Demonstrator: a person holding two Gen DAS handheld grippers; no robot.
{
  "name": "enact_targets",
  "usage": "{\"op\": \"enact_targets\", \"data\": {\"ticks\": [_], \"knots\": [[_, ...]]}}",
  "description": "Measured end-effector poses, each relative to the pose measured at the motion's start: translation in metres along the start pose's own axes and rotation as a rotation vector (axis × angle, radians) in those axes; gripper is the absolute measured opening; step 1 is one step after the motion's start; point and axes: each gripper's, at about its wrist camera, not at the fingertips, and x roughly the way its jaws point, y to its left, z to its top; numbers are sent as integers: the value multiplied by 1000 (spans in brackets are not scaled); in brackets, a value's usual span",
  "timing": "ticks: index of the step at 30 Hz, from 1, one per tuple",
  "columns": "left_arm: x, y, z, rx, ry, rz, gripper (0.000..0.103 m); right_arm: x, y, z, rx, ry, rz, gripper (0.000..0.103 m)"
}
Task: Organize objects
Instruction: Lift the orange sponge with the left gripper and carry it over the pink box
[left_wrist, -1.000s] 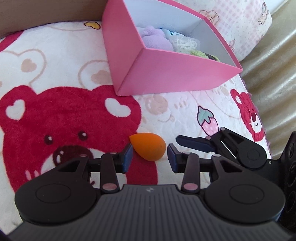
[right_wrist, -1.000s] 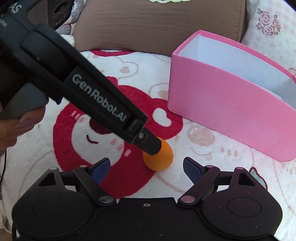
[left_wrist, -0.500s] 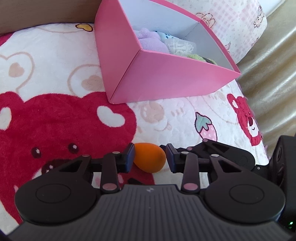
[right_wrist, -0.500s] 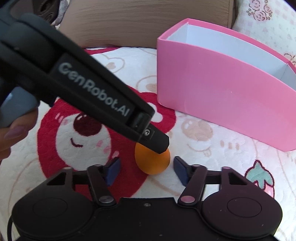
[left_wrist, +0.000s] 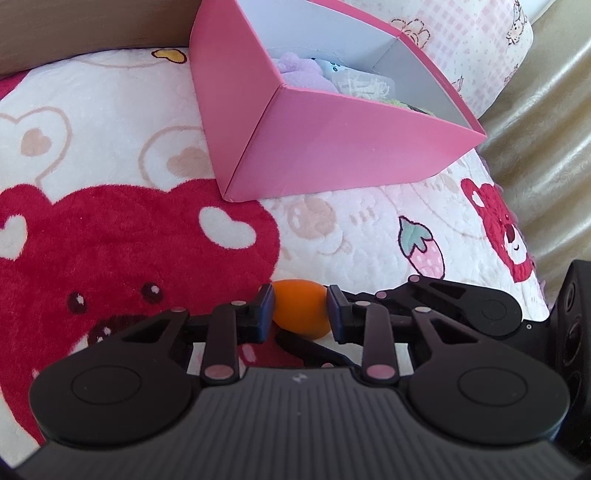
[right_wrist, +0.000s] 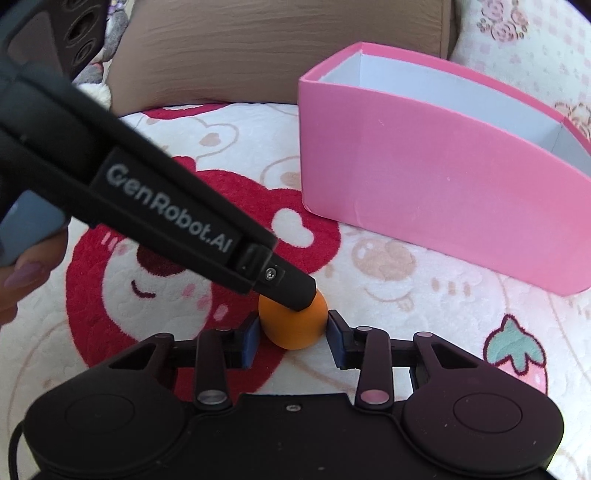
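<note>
Grasp step: both the left gripper and right gripper close narrowly on the orange sponge (lying on the blanket); next, presumably, transfer into the pink box.

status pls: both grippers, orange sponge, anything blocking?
Left gripper and right gripper both pinching the orange sponge on the blanket. Pink box just beyond, path unblocked.

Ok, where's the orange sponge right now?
The orange sponge lies on the bear blanket, between both hand-held grippers' blue pads, in front of the pink box.
</note>
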Motion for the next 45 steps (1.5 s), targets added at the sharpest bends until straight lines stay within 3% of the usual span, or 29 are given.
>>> {"op": "enact_targets", "data": {"ticks": [20,30,33,34,38,45], "knots": [[-35,-27,-18,43,-52,-20,29,-39,13,-2,-74,-16,-21,42],[-62,-44,-26,63,-99,-22,29,-66,2,2,62,-33,51,42],[-74,-44,-26,44,-116,-46,29,-75,-11,-5,48,-53,45,42],[-77,-44,-26,34,-122,-53,29,-78,7,1,38,-58,43,42],[-89,-47,-30,-31,-158,-67,29,-100,12,9,18,-73,30,42],[-99,-69,-23,-16,-179,1,29,-106,11,27,28,-28,18,42]]}}
